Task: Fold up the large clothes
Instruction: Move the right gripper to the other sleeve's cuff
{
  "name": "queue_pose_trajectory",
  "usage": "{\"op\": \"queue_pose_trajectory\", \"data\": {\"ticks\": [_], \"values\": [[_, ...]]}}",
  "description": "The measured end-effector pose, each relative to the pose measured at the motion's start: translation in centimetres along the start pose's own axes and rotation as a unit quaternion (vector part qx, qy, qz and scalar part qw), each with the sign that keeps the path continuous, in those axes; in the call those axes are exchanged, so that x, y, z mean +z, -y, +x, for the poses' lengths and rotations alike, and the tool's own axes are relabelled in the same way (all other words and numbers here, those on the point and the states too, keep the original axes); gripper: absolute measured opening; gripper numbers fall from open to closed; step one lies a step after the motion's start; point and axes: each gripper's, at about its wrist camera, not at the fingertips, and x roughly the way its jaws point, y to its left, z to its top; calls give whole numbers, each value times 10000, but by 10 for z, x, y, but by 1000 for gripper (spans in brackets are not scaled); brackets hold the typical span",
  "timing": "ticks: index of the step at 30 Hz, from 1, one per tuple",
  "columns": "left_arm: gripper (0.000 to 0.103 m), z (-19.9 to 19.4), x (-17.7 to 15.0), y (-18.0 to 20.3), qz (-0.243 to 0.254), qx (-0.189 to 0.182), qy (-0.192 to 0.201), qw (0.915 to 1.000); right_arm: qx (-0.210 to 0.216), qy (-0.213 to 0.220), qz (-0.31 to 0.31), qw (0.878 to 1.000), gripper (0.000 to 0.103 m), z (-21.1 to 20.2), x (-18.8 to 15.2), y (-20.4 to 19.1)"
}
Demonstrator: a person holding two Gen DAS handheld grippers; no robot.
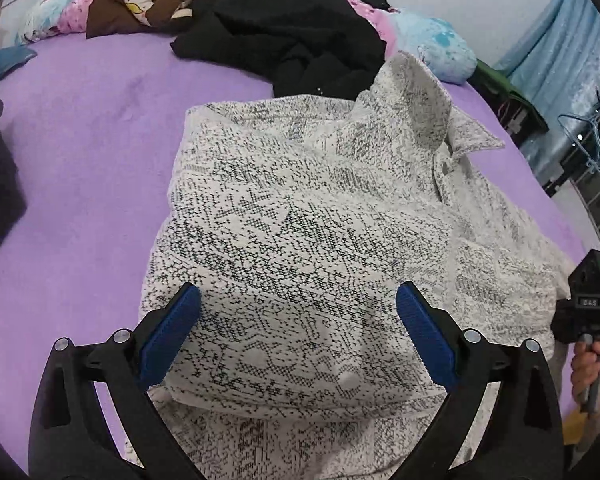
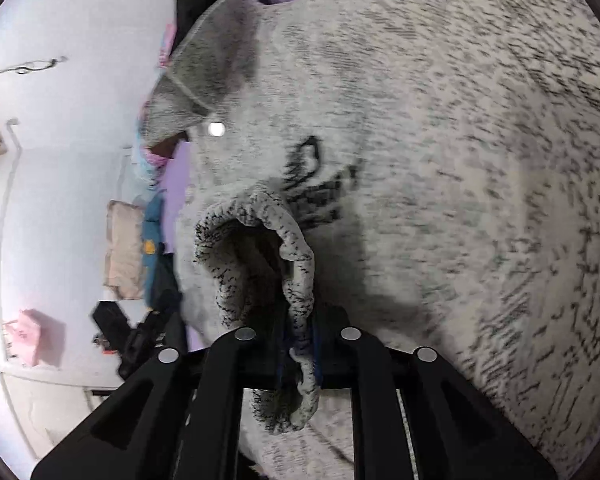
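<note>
Quickly, left wrist view: a white-and-black speckled shirt [image 1: 300, 220] is lying spread over a bed covered by a purple sheet [image 1: 80, 168], collar [image 1: 432, 96] pointing toward the far end. One side is being seen already folded over the body, forming a raised layer in the middle. The left gripper [image 1: 298, 312] is being held over the near part of the shirt, jaws spread wide, blue pads [image 1: 172, 336] on either side of the fabric and nothing pinched. A black garment [image 1: 284, 36] is lying crumpled beyond the collar, touching the shirt's far edge. A floral quilt [image 1: 432, 36] in pink and blue is being shown piled along the headboard end, a brown printed cloth [image 1: 140, 0] resting on it. A blue hanger [image 1: 592, 136] is being seen off the bed at far right. At the right edge the right hand [image 1: 596, 372] is gripping the handle of the other black tool.

Right wrist view, tilted sideways and slightly blurred: the shirt [image 2: 440, 160] is filling most of the frame. The right gripper [image 2: 298, 344] is being kept with jaws pressed together, pinching a sleeve cuff [image 2: 260, 264] whose opening is gaping toward the camera. A white button [image 2: 216, 129] is being seen beside the collar [image 2: 208, 68]. The white wall [image 2: 60, 160] is taking up the left side.
</note>
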Motion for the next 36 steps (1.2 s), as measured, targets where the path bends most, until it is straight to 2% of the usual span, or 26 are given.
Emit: {"op": "queue_pose_trajectory", "data": {"ticks": [2,3,4,5,7,8,9,11,13,14,15,16,17,19,23,26,28,32,36], "values": [[95,7,0,-3,-86,2,-103,9999,-192,104,21,9998,18,-11,0,-1],[95,9,1,-3,-112,12,-142,9998,-420,301,-38,9987,20,-26,1,-7],[95,10,2,-3,-115,28,-176,9998,-571,550,-167,9967,32,-43,1,-15],[95,11,2,-1,-97,54,-185,9998,-465,748,-346,9955,45,-57,1,-24],[95,10,2,1,-28,133,-164,9998,92,931,-689,9932,52,-78,-2,-45],[95,11,2,2,-5,153,-177,9997,251,936,-846,9917,56,-81,-5,-54],[95,12,2,3,10,176,-188,9997,393,883,-1102,9892,57,-81,-11,-68],[96,14,1,3,36,218,-207,9995,286,767,-1543,9846,62,-69,-22,-89],[96,17,0,5,91,280,-237,9993,-224,757,-1945,9777,66,-47,-32,-103],[96,18,0,7,133,315,-245,9991,-872,860,-2318,9650,66,-31,-40,-111],[96,19,-1,8,162,347,-235,9990,-1250,919,-2627,9523,66,-20,-45,-116],[96,19,-2,7,159,354,-222,9990,-1532,897,-2912,9400,66,-6,-50,-118],[96,20,-2,8,161,357,-223,9990,-1685,755,-2986,9363,66,8,-52,-116],[97,23,-3,6,146,333,-261,9990,-1780,639,-2781,9417,72,22,-47,-106],[97,33,-5,5,144,323,-394,9986,-1757,534,-2399,9533,73,37,-34,-71],[97,36,-5,10,265,452,-408,9978,-1785,528,-2545,9490,79,39,-35,-75],[97,29,-3,11,200,522,-308,9980,-1802,555,-2652,9456,80,34,-38,-82],[97,7,1,21,68,858,-142,9962,-1510,565,-2605,9519,87,11,-42,-93],[97,-19,3,50,282,801,136,9963,-1405,776,-2619,9516,88,-18,-46,-98]]}}
